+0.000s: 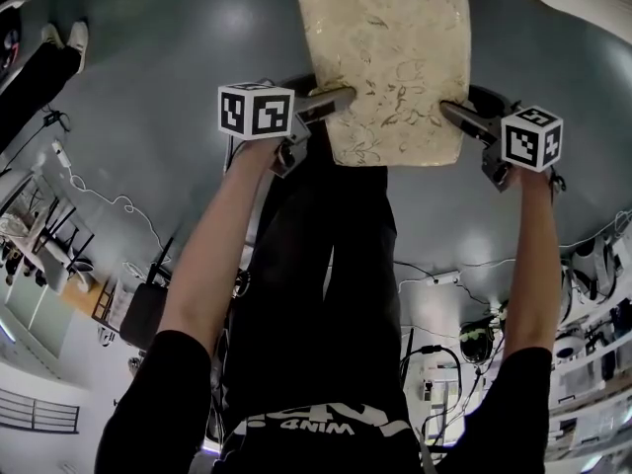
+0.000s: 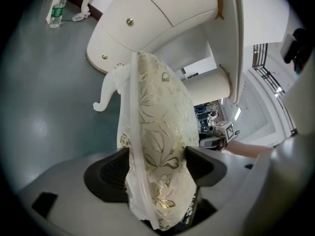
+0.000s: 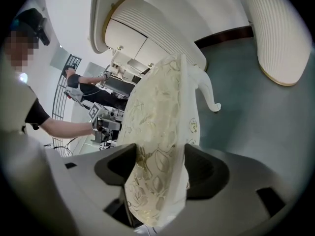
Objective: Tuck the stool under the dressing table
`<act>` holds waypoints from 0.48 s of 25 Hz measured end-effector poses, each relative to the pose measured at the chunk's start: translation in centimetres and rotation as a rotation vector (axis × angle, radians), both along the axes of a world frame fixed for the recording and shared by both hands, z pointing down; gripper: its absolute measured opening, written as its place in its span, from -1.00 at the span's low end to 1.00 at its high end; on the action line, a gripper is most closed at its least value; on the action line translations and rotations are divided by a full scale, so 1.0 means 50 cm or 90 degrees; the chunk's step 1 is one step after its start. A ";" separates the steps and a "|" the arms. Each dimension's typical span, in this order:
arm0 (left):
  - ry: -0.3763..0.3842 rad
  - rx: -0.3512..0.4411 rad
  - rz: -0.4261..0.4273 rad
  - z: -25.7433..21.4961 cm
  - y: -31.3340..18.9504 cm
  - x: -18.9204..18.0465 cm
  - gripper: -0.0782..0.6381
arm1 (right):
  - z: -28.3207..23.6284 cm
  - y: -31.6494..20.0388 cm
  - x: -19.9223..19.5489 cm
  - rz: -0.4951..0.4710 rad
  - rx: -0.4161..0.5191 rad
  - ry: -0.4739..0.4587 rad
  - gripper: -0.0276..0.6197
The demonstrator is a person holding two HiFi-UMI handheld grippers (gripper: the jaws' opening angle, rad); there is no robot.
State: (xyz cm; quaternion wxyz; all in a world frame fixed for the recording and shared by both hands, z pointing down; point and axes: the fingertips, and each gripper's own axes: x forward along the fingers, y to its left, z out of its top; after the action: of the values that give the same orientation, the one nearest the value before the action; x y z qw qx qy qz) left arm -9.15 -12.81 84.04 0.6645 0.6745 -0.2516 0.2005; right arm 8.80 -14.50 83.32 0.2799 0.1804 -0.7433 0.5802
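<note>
The stool is cream with a gold leaf pattern; its cushion (image 1: pixel 390 62) lies straight ahead on the grey floor. My left gripper (image 1: pixel 336 102) is at the cushion's left edge and my right gripper (image 1: pixel 456 114) at its right edge. In the left gripper view the cushion's edge (image 2: pixel 157 132) fills the gap between the left gripper's (image 2: pixel 155 163) wide-set jaws. The right gripper view shows the same: cushion (image 3: pixel 157 122) between the right gripper's (image 3: pixel 160 166) wide jaws. A curled white stool leg (image 2: pixel 106 95) shows below. The white dressing table (image 2: pixel 147 18) with gold knobs stands beyond.
A ribbed white rounded unit (image 3: pixel 275 33) stands beside the dressing table (image 3: pixel 142 33). A water bottle (image 2: pixel 56 9) stands on the floor by the wall. Cables and equipment (image 1: pixel 464 334) lie behind my feet. Another person (image 3: pixel 86 82) works in the background.
</note>
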 end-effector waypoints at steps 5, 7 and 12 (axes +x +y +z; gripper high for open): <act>0.010 0.002 0.018 0.004 -0.005 -0.001 0.22 | -0.001 -0.002 -0.001 -0.004 0.010 -0.012 0.03; 0.018 0.002 0.026 0.008 -0.007 0.001 0.27 | 0.000 -0.003 -0.002 0.001 0.012 -0.016 0.03; -0.039 0.008 0.038 0.001 -0.008 0.002 0.16 | 0.003 -0.005 0.006 0.029 0.019 0.011 0.02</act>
State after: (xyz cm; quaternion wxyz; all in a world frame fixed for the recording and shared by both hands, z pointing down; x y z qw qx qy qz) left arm -9.07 -13.20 84.11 0.6456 0.6797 -0.2528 0.2395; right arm 9.09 -14.73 83.46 0.2704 0.2069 -0.7449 0.5737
